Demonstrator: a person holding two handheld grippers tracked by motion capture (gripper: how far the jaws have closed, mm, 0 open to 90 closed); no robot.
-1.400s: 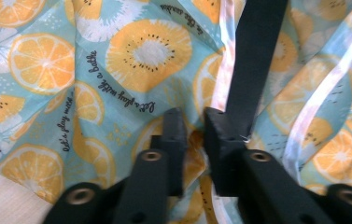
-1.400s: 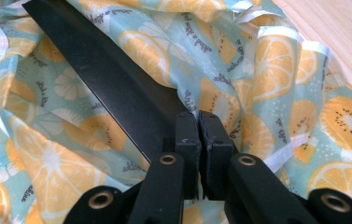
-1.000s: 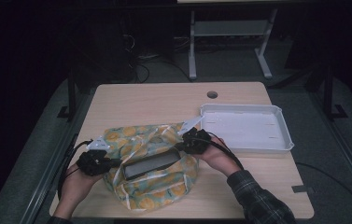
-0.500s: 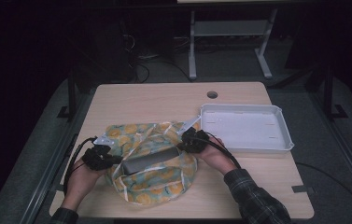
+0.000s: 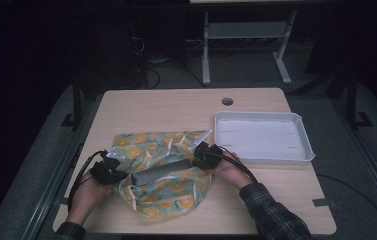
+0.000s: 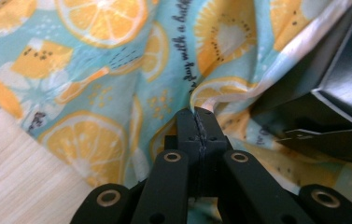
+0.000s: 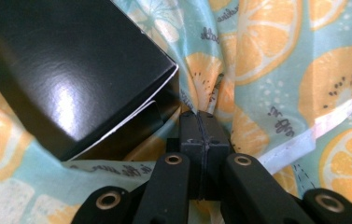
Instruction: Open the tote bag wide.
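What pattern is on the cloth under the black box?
Orange citrus slices on light blue cloth, clearest in the left gripper view.

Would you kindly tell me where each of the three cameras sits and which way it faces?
High view: above the person's side, facing forward and down on the table; forearms, left gripper, right gripper, white tray.
Left gripper view: on the left gripper, looking along its shut jaws pinching the fruit-print cloth.
Right gripper view: on the right gripper, jaws shut on that cloth beside the black box.
Shared: all three show the cloth and box.
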